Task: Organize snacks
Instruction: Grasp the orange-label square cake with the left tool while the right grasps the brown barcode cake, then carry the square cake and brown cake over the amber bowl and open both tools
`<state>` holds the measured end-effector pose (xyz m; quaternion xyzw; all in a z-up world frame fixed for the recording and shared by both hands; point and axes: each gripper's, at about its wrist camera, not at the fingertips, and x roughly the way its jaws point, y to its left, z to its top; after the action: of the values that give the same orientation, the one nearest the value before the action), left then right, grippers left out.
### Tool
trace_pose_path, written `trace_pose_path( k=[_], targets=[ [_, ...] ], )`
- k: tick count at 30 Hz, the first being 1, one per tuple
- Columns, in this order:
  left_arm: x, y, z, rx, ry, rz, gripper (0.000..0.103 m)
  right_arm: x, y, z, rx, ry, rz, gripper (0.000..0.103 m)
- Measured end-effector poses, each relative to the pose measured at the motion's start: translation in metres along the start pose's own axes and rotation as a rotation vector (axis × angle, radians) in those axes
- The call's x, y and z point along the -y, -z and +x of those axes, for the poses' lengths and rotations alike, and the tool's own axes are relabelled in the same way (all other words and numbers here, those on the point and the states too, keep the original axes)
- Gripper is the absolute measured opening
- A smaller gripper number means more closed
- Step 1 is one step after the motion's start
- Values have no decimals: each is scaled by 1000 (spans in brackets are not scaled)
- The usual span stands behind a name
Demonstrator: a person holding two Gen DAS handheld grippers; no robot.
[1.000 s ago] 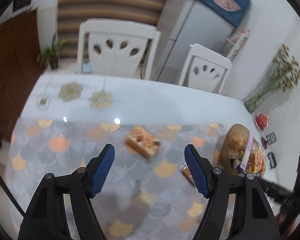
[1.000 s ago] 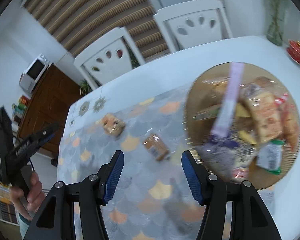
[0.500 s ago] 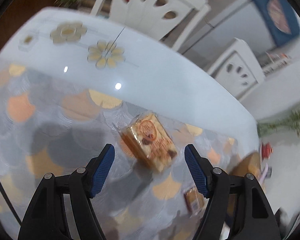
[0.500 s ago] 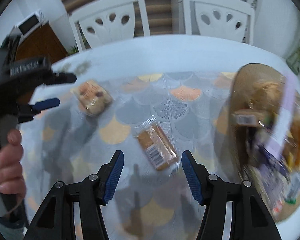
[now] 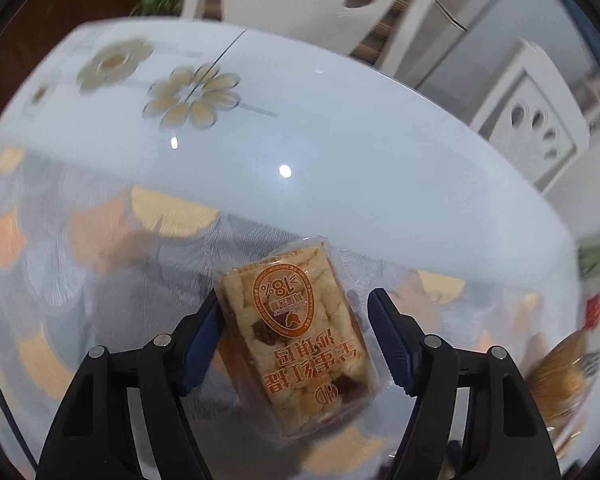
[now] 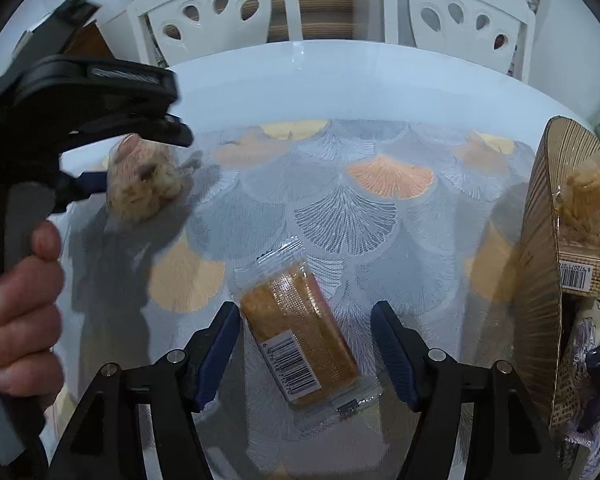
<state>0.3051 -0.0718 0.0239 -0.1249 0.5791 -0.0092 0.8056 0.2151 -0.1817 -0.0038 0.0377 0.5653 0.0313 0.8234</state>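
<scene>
Left wrist view: I note my left gripper (image 5: 294,332) spread wide around a nougat packet (image 5: 300,332) lying on the scallop-patterned mat (image 5: 100,280). My right gripper (image 6: 306,346) likewise gapes, straddling an orange wafer packet (image 6: 300,344) beside the woven snack tray (image 6: 540,280); white chairs (image 6: 212,8) stand behind the glossy table (image 6: 340,80).

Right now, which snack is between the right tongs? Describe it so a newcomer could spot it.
On the scallop-patterned table mat, left of the round woven bamboo tray, the flat clear-wrapped orange wafer pack lies diagonally between the open right tongs. Its white barcode label sets it apart from the lumpy pale nougat pack at the left tongs.
</scene>
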Motion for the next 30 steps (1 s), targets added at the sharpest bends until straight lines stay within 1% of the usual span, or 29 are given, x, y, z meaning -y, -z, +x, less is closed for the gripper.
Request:
trace_pose_path(
  k=[1,2,4,5,6,8,11,13,14,16,17,18,19,21,22,23,26,30],
  targets=[
    [2,0,0,7,-13,32,55,1,1,0,1,-1,-2,66],
    [2,1,0,10,-11,48,54,1,2,0,3,-3,-4,66],
    [-3,6,-5,16,20,73,46,1,7,0,4,0,-9,65],
    [-5,8,-7,17,30,78,46,1,11,-1,10,14,-11,56],
    [-10,12,-10,14,48,87,46,0,13,-2,16,29,-16,52],
    [-20,21,-17,3,75,92,46,-1,21,-5,18,23,-10,41],
    [-30,33,-31,2,97,122,45,-2,30,-11,3,1,9,35],
    [-35,46,-41,-4,101,155,45,-1,41,-15,-15,-32,30,35],
    [-38,51,-45,-6,100,172,45,-1,47,-18,-26,-55,47,35],
    [-45,73,-57,-18,102,218,45,2,61,-23,-55,-108,78,35],
    [-47,77,-58,-24,102,231,45,3,69,-25,-69,-130,90,35],
    [-51,90,-63,-34,98,254,45,0,75,-31,-81,-144,101,35],
    [-52,92,-63,-39,95,263,45,1,79,-32,-88,-151,107,35],
    [-59,110,-69,-54,86,289,45,-1,91,-37,-108,-166,104,43],
    [-62,117,-71,-58,81,295,45,-1,95,-39,-115,-171,103,50],
    [-63,120,-72,-59,78,296,45,0,96,-41,-116,-166,107,52],
    [-73,132,-79,-66,94,277,45,-1,100,-46,-119,-159,113,53],
    [-80,142,-87,-63,113,266,45,-8,94,-34,-114,-134,120,53]
  ],
)
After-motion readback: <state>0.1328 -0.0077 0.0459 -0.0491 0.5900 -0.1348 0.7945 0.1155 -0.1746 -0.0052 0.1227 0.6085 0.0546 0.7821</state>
